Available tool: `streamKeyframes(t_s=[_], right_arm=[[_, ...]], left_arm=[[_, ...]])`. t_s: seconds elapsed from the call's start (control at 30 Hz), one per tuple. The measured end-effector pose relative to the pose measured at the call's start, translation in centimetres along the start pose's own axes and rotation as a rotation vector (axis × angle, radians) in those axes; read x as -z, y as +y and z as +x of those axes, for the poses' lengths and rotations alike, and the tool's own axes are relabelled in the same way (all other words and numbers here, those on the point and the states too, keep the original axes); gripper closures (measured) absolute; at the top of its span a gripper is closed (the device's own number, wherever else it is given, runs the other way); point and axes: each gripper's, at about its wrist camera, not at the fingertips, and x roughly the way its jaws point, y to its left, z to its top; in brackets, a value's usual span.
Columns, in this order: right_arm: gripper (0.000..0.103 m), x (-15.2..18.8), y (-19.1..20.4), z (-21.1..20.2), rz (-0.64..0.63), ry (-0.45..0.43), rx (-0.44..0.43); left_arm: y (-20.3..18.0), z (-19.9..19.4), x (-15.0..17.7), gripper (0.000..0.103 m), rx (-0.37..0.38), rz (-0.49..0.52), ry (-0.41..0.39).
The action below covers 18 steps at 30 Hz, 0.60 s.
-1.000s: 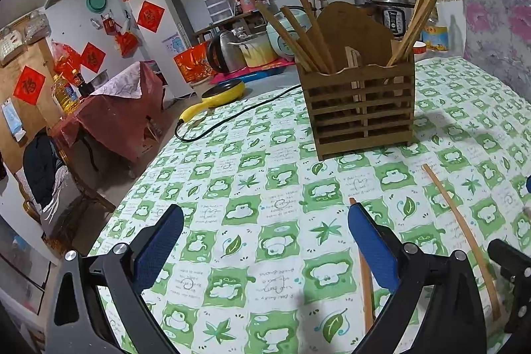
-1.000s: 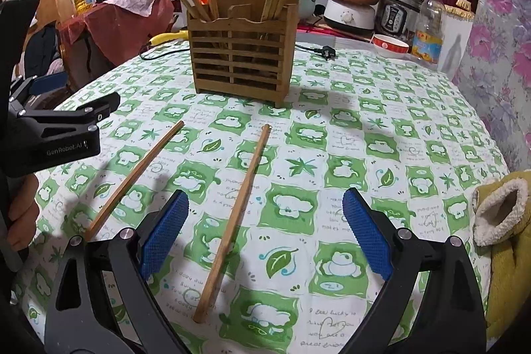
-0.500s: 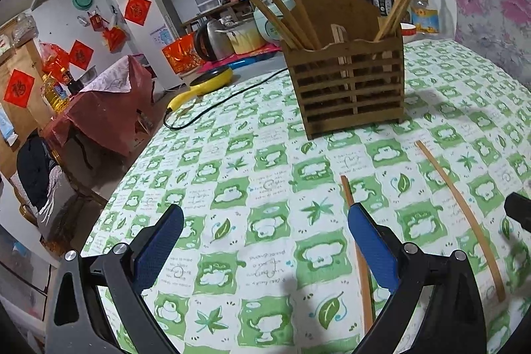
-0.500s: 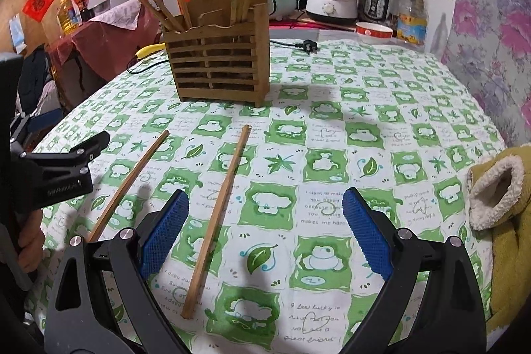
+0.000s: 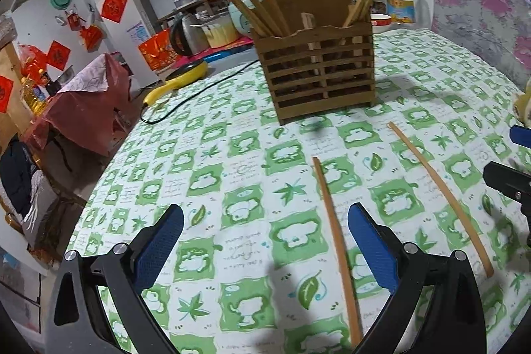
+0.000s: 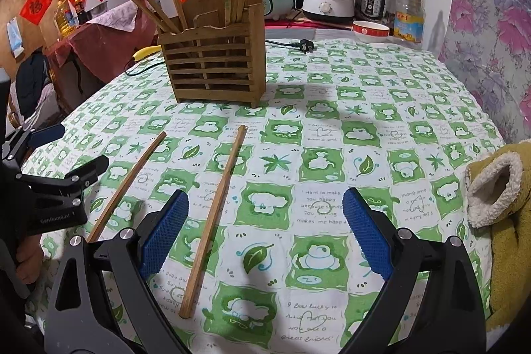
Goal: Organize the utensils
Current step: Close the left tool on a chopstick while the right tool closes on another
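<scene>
Two loose chopsticks, the left chopstick point(image 6: 127, 186) and the right chopstick point(image 6: 217, 221), lie apart on the tabletop point(image 6: 381, 108), in front of the slatted wooden holder point(image 6: 214, 70) of upright chopsticks. Both the left tool point(image 5: 265, 247) and right tool point(image 6: 265, 234) are spread wide, pinching nothing. A yellow fleece sleeve point(image 6: 497, 204) rests at the right edge, a black cord point(image 5: 199, 92) trails behind.

My left tongs point(image 5: 265, 241) have pulled back and swung right: the chopstick point(image 5: 335, 241) that was hidden behind my right-hand pad now lies just inside it, showing almost its full length, and the wooden holder point(image 5: 318, 72) sits further ahead of me. My right tongs point(image 6: 265, 231) have shifted too: the second chopstick point(image 6: 215, 218) has slid from mid-gap to close by my left-hand pad, and the holder has drifted leftward ahead of them. Both pairs of tongs gape as wide as before.
</scene>
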Motion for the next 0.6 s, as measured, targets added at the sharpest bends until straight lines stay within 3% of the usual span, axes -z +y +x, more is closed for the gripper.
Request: streamKeyframes(t_s=[0.17,0.37,0.43,0.53,0.6], right_arm=[[0.012,0.0,0.1,0.0,-0.002,0.0,0.005],[0.013,0.2,0.5,0.6,-0.007,0.03,-0.04],[0.029,0.4,1.2,1.1,-0.033,0.06,-0.077],[0.047,0.9,2.3,1.9,-0.077,0.106,-0.099],[0.057,1.2,3.0,2.8,-0.106,0.143,-0.105]], left_arm=[[-0.1,0.3,0.0,0.008,0.097,-0.005,0.028],[-0.9,1.7,0.1,0.03,0.211,-0.002,0.109],[-1.2,2.7,0.2,0.048,0.25,-0.001,0.159],[-1.8,4.1,0.4,0.063,0.29,0.006,0.218],[-2.0,4.1,0.4,0.072,0.289,0.015,0.207]])
